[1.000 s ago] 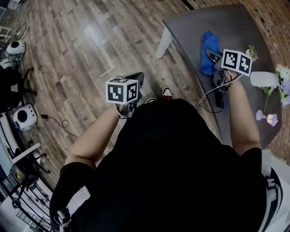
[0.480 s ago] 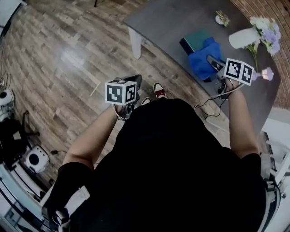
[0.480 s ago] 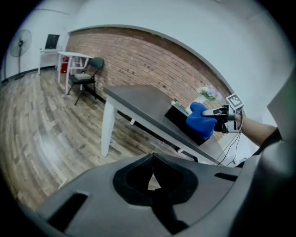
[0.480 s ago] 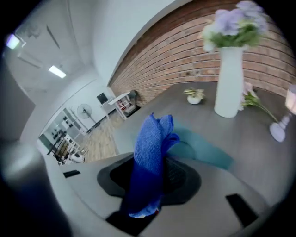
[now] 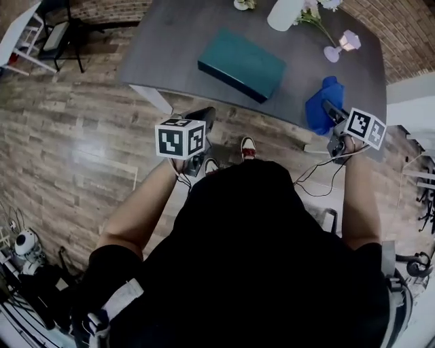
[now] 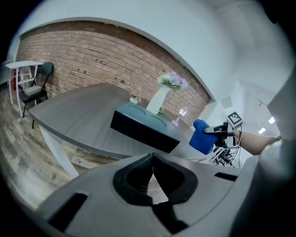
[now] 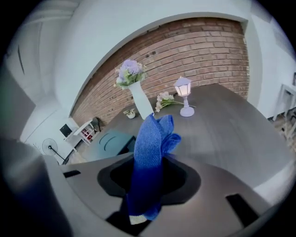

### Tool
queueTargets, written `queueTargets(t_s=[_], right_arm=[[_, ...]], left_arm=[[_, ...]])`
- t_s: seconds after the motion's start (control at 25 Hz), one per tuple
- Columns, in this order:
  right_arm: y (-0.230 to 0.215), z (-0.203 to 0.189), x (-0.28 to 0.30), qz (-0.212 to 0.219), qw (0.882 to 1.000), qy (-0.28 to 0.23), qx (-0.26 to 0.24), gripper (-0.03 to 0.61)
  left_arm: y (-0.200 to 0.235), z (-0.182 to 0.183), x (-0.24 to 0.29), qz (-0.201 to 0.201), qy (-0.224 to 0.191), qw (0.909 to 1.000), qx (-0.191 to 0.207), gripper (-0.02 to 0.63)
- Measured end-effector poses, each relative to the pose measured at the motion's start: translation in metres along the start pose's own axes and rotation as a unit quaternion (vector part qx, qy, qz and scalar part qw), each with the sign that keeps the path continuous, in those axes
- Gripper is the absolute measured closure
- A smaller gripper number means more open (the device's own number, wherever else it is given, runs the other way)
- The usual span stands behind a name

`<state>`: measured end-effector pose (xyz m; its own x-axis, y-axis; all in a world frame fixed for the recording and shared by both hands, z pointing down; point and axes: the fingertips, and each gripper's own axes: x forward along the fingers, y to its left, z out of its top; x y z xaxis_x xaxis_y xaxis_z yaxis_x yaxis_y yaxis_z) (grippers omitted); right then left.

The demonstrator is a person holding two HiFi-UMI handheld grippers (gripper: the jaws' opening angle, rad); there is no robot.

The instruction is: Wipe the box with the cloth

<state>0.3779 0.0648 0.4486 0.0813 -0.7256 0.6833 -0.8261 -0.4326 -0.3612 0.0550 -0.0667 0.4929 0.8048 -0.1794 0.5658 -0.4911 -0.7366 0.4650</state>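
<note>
A teal box lies flat on the grey table; it also shows as a dark slab in the left gripper view and as the box in the right gripper view. My right gripper is shut on a blue cloth over the table's near right edge, right of the box and apart from it. The cloth stands up between the jaws of that gripper. My left gripper hangs shut and empty in front of the table, short of the box; its pads meet at the tips.
A white vase with flowers and a small lamp stand at the table's far side, behind the box. A chair and a white shelf stand on the wooden floor at the left. A cable hangs by the right gripper.
The view has swung round, so the table now lies across the top and the whole box shows. The right gripper still holds the cloth; the left gripper has kept its place.
</note>
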Motion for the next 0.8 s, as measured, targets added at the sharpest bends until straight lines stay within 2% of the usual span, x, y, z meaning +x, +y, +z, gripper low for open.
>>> queueTargets(t_s=[0.12,0.32,0.52,0.8], right_arm=[[-0.003,0.014,-0.002,0.014,0.999,-0.025,-0.017,0.439],[0.012,0.047,0.009,0.073,0.992,-0.056,-0.089,0.44],[0.007,0.076,0.011,0.123,0.983,-0.067,-0.115,0.44],[0.0,0.101,0.028,0.175,0.973,-0.056,-0.138,0.442]], left_arm=[[-0.013,0.027,0.007,0.007,-0.017,0.9996,0.022,0.604],[-0.023,0.062,0.02,0.044,-0.056,0.9971,0.026,0.604],[-0.053,0.069,0.031,0.07,-0.071,0.9945,0.032,0.604],[-0.069,0.074,0.025,0.13,-0.101,0.9863,0.008,0.604]])
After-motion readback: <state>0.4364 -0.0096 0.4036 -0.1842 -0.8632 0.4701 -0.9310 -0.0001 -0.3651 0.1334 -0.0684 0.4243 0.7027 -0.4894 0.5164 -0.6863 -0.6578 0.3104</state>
